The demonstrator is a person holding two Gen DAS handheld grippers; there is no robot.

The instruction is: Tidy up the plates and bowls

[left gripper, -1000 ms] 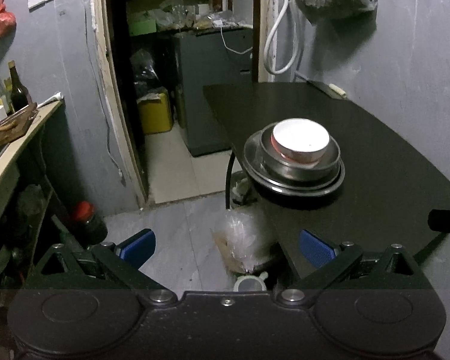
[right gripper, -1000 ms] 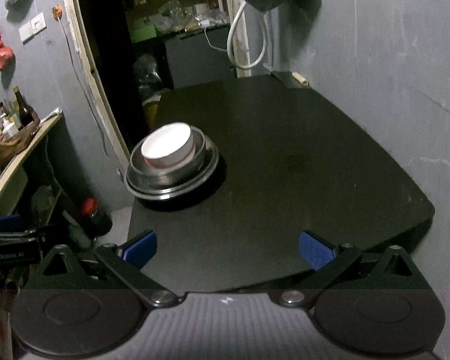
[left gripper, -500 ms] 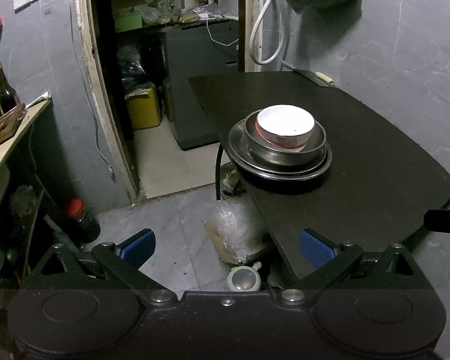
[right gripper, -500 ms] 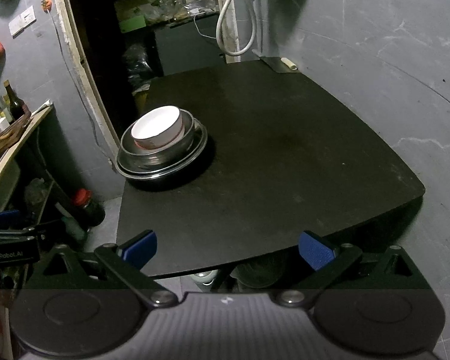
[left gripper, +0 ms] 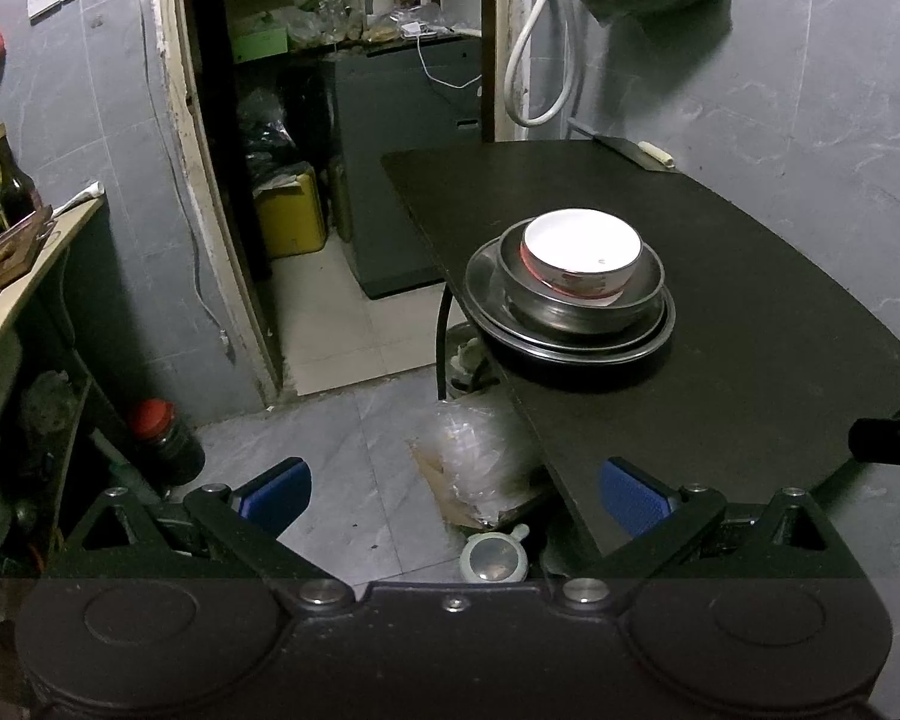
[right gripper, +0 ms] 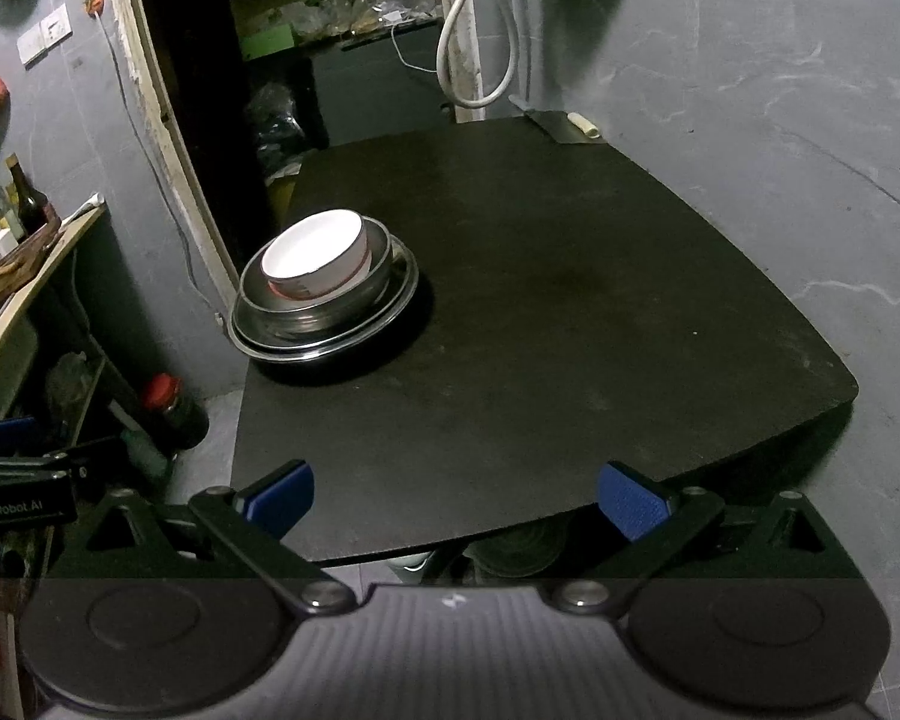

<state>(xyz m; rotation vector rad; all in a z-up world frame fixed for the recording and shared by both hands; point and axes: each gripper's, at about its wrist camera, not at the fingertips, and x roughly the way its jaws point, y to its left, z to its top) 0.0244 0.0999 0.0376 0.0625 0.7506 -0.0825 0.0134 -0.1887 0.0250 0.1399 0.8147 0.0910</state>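
A white bowl (left gripper: 581,251) with a red band sits inside a steel bowl (left gripper: 582,306), which rests on a steel plate (left gripper: 492,294) near the left edge of the black table (left gripper: 750,324). In the right wrist view the same white bowl (right gripper: 315,258), steel bowl (right gripper: 324,315) and steel plate (right gripper: 402,300) stand at the table's (right gripper: 570,300) left side. My left gripper (left gripper: 453,495) hangs open over the floor, short of the table's corner. My right gripper (right gripper: 456,498) is open at the table's near edge, holding nothing.
A knife (right gripper: 561,123) lies at the table's far edge by the wall. Under the table sit a plastic bag (left gripper: 480,456) and a small teapot (left gripper: 493,558). A red-capped jar (left gripper: 165,441) stands on the floor by a counter (left gripper: 24,276). A doorway (left gripper: 330,150) opens beyond.
Both grippers have pulled back from the table and risen, so the stack looks farther away. Stack and jaws are unchanged.
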